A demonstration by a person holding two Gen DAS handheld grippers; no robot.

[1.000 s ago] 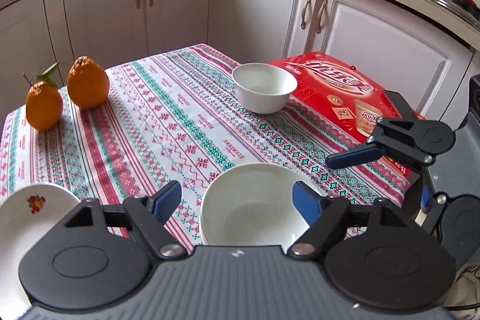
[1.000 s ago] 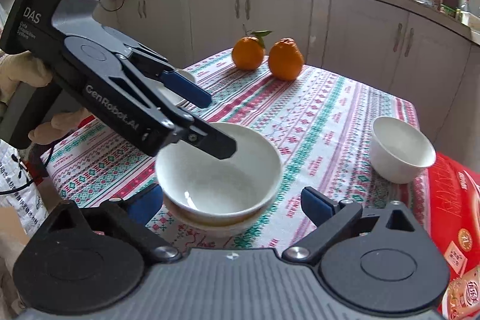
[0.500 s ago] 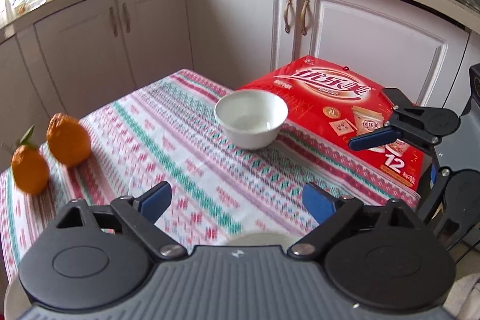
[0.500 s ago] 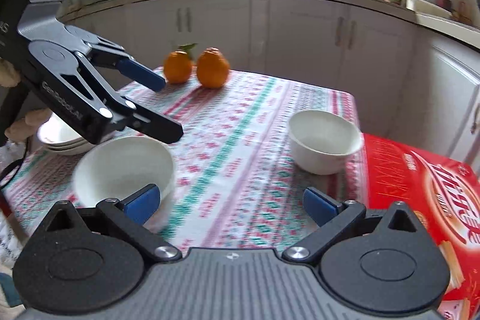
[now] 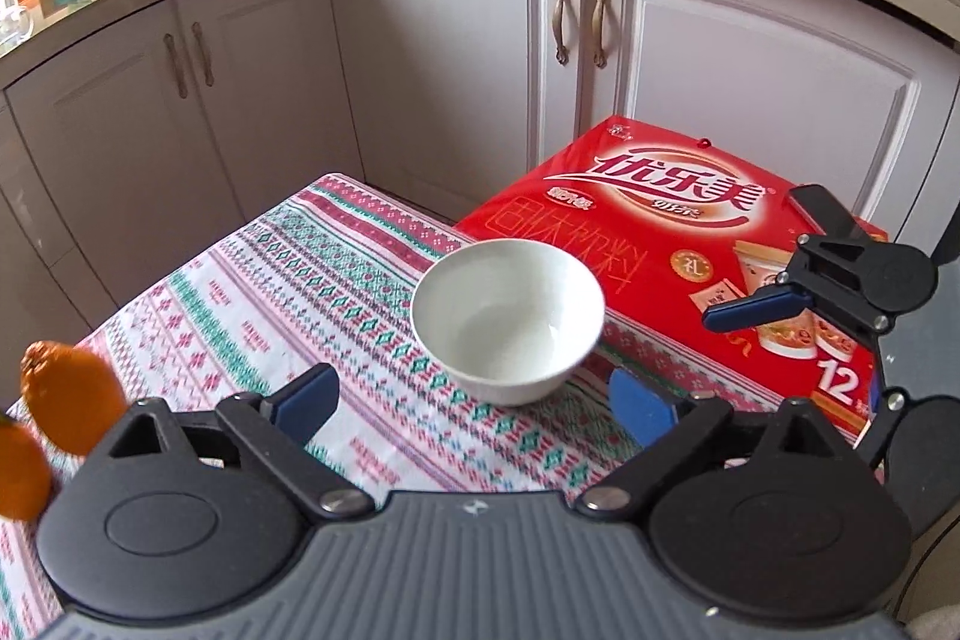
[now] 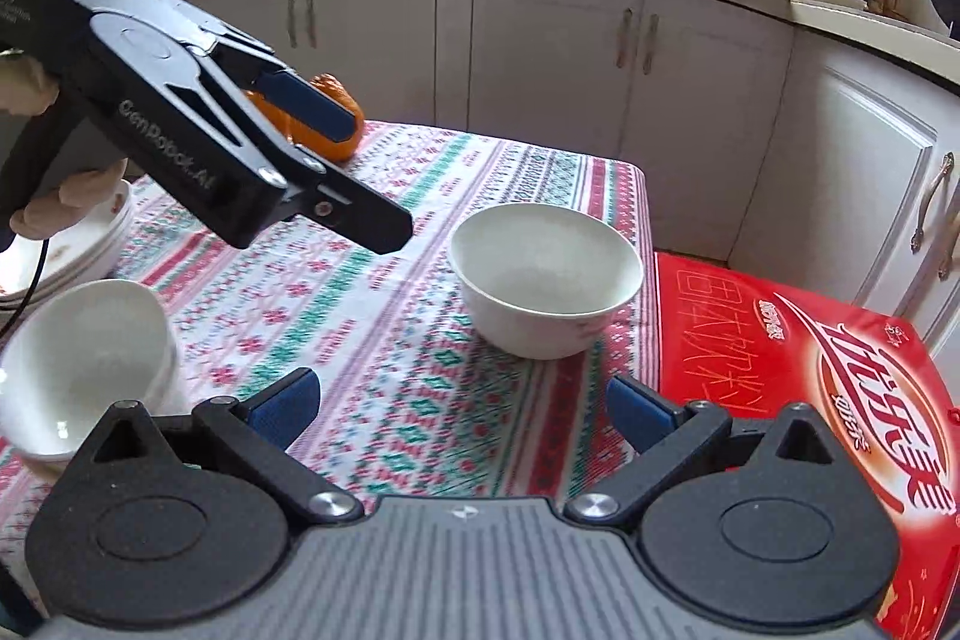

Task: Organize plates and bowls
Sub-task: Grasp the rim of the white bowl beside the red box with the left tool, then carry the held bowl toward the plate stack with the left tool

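Observation:
A lone white bowl (image 5: 507,321) stands on the patterned tablecloth (image 5: 312,304) beside a red box; it also shows in the right wrist view (image 6: 545,285). My left gripper (image 5: 474,403) is open and empty, just short of this bowl. My right gripper (image 6: 459,406) is open and empty, a little nearer than the bowl. In the right wrist view a stack of white bowls (image 6: 84,364) sits at the left, with stacked white plates (image 6: 78,244) behind it. The left gripper (image 6: 336,172) shows there above the cloth, jaws apart.
A red snack box (image 5: 690,274) lies right of the lone bowl, seen too in the right wrist view (image 6: 810,388). Two oranges (image 5: 66,412) sit at the left of the table. White cabinets (image 5: 468,58) and a cluttered counter stand behind the table's far edge.
Both grippers have left the stacked bowls at the left and swung right toward the lone bowl, which is now much closer. Both stayed open and empty.

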